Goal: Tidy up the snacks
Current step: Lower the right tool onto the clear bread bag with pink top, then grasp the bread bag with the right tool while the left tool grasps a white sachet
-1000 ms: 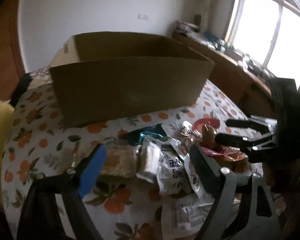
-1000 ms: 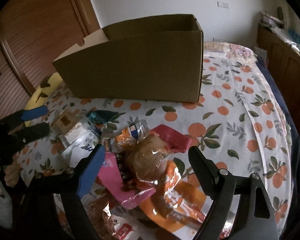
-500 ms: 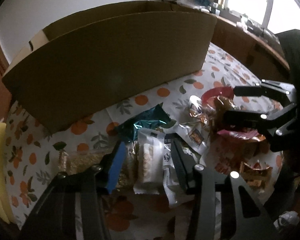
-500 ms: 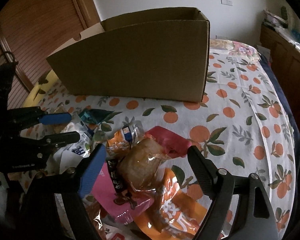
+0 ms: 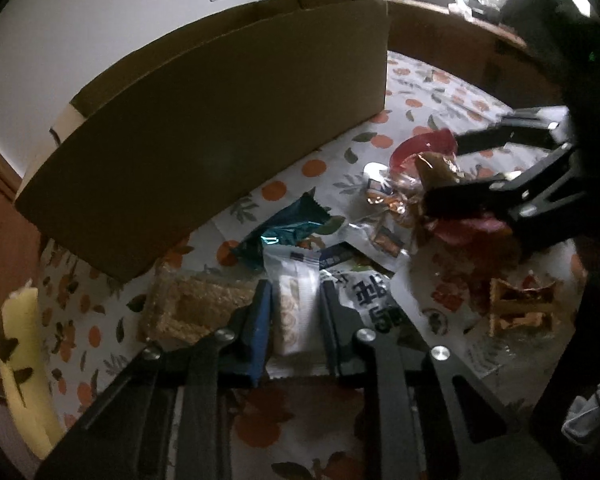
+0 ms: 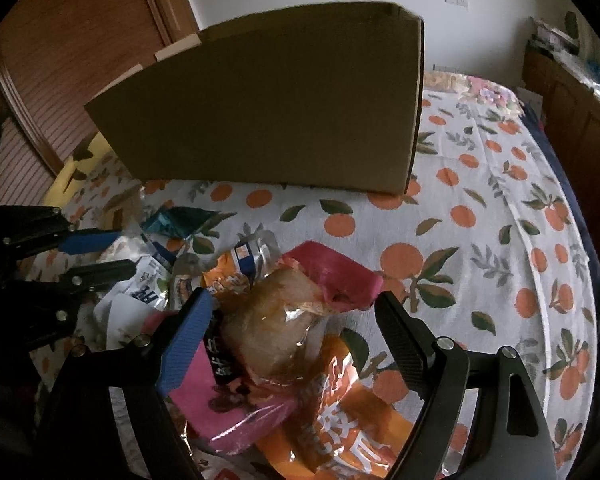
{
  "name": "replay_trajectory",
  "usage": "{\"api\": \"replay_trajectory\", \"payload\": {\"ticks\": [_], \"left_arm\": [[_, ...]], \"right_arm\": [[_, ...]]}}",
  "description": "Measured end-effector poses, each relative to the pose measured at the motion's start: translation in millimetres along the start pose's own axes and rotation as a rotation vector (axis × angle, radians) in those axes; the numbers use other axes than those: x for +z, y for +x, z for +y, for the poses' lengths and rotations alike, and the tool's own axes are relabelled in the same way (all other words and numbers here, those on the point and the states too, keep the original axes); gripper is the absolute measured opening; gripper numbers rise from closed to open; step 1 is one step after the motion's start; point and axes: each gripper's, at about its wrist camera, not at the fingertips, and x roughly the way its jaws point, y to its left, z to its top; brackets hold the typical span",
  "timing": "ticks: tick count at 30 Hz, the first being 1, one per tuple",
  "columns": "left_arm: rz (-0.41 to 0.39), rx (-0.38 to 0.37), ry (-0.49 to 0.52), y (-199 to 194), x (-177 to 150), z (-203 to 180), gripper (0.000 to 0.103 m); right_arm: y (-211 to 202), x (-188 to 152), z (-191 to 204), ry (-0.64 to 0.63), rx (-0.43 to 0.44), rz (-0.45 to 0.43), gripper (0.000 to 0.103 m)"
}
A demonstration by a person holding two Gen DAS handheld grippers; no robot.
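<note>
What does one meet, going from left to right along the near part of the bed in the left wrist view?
Yellow pillow → clear pack of brown grain bars → white snack pack between the left gripper fingers → white bag with black characters → clear pack with orange pieces.

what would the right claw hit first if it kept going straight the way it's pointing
Probably the clear-wrapped brown snack lying between the open right claw fingers, on top of the pink packet. Beyond the pile stands the cardboard box, though depth is hard to judge.
</note>
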Motion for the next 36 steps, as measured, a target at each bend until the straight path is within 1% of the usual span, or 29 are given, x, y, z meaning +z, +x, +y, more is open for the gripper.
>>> {"api": "replay_trajectory", "payload": {"ticks": [4,8,10,11,12,22,25,29,34,36], "left_arm": [[-0.082,-0.059,-0.118,-18,-6,17,0.021],[-0.135,-0.094,-0.179,-30,-13,21,0.021],[-0.16,-0.094,-0.194,-36,-17,21,0.021],[-0.169,-0.097,-0.204,-37,-18,20,0.021],[-0.176,-0.101,-0.212,-38,-20,20,0.021],[-0.205,-0.105,-0.223,-45,-31,12,0.021],[-0.219,-0.104,-0.227,-52,-32,12,0.021],[-0.234,-0.101,-0.225,-60,-32,10,0.021],[-0.247,-0.095,-0.222,-69,-32,6,0.022],[-0.246,-0.095,-0.224,-70,-31,6,0.021]], "right_arm": [[3,3,-1,0.007,0.002,0.001,0.085],[6,9,-2,0.015,0.009,0.01,0.084],[7,12,0,0.001,-0.005,0.01,0.081],[8,13,0,-0.004,-0.013,0.013,0.077],[10,14,1,-0.008,-0.023,0.018,0.067],[2,11,5,-0.024,-0.042,0.017,0.057],[-3,12,5,-0.016,-0.029,0.007,0.055],[-10,14,11,-0.026,-0.025,-0.007,0.049],[-11,15,15,-0.02,-0.004,-0.008,0.048],[-9,15,14,-0.017,-0.018,-0.003,0.049]]}}
